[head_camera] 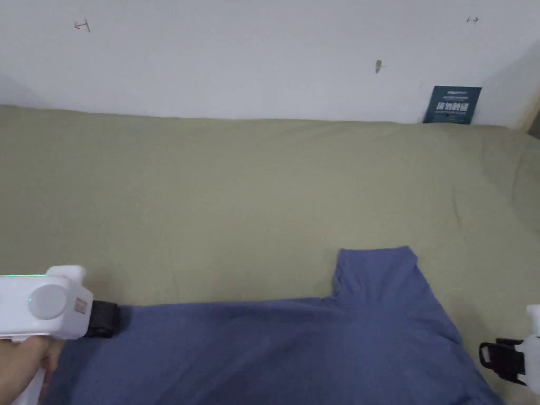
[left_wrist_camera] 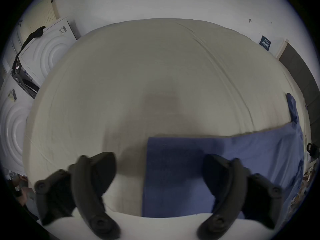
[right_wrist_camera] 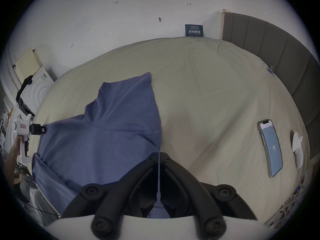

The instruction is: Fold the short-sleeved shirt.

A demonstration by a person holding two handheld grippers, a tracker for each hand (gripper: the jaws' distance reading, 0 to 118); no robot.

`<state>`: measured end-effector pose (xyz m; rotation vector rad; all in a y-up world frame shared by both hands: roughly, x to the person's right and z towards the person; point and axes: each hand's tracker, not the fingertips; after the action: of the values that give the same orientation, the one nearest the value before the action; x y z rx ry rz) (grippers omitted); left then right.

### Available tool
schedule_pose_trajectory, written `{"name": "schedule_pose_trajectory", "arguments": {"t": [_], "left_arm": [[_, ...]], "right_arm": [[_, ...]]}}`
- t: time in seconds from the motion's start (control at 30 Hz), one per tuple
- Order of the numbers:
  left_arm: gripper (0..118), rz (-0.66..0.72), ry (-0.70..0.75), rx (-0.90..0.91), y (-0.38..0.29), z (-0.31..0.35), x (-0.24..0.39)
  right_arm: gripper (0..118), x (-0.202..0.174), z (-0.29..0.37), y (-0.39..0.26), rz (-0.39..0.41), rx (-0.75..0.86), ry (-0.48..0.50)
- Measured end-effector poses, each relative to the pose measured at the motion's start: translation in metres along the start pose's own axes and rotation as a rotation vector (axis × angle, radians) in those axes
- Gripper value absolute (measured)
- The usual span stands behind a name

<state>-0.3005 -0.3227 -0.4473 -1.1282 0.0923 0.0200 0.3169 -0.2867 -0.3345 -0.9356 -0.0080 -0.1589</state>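
Nearest, in the right gripper view: right gripper [right_wrist_camera: 159, 154] with its 2 jaws drawn together, tips meeting at the edge of the blue short-sleeved shirt [right_wrist_camera: 103, 139], a thin pale strip running between them; whether fabric is pinched there, cannot tell. In the left gripper view: left gripper [left_wrist_camera: 159, 164] with jaws spread wide apart, poised over the shirt's corner, 1 jaw above blue cloth, the other above the olive bedsheet [left_wrist_camera: 155, 70]. Spread flat along the near edge of the bed in the head view, with 1 sleeve [head_camera: 377, 274] pointing away toward the wall. Farther right on the sheet: a smartphone [right_wrist_camera: 270, 147], screen lit, beside a white object. Beyond, a white wall [head_camera: 263, 52] with a dark sign [head_camera: 452, 105].
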Motion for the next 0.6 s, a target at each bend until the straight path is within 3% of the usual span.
{"name": "schedule_pose_trajectory", "arguments": {"t": [0.03, 0.13, 0.17, 0.2, 0.23, 0.27, 0.3, 0.33, 0.53, 0.57, 0.6], "left_arm": [[90, 0.026, -0.043, 0.006, -0.002, 0.004, 0.002], [53, -0.029, -0.049, 0.021, -0.004, 0.016, 0.004], [20, -0.028, -0.07, 0.023, -0.004, 0.02, 0.004], [2, -0.018, -0.099, 0.024, -0.004, 0.023, 0.006], [2, -0.01, -0.103, 0.03, -0.004, 0.024, 0.007], [2, -0.011, -0.094, 0.023, -0.002, 0.022, 0.006], [2, -0.023, -0.088, 0.024, -0.004, 0.022, 0.009], [2, -0.029, -0.081, 0.023, -0.004, 0.022, 0.011], [2, -0.013, -0.077, 0.023, -0.002, 0.017, 0.007], [2, -0.011, -0.076, 0.023, -0.002, 0.016, 0.008], [2, -0.009, -0.074, 0.022, -0.002, 0.016, 0.008]], "right_arm": [[4, 0.002, -0.003, 0.001, 0.003, -0.007, 0.0], [5, 0.001, -0.013, 0.006, 0.031, -0.028, -0.01], [5, 0.004, -0.018, 0.009, 0.032, -0.033, -0.012], [11, 0.003, -0.021, 0.013, 0.03, -0.033, -0.011], [34, 0.002, -0.024, 0.017, 0.025, -0.03, -0.006], [85, 0.002, -0.028, 0.022, 0.016, -0.032, 0.003], [110, 0.0, -0.035, 0.027, 0.009, -0.067, 0.017], [118, 0.0, -0.042, 0.03, 0.006, -0.087, 0.025], [110, -0.01, -0.089, 0.057, 0.086, -0.164, -0.024], [97, -0.013, -0.096, 0.059, 0.096, -0.179, -0.04], [94, -0.014, -0.103, 0.061, 0.11, -0.199, -0.054]]}}
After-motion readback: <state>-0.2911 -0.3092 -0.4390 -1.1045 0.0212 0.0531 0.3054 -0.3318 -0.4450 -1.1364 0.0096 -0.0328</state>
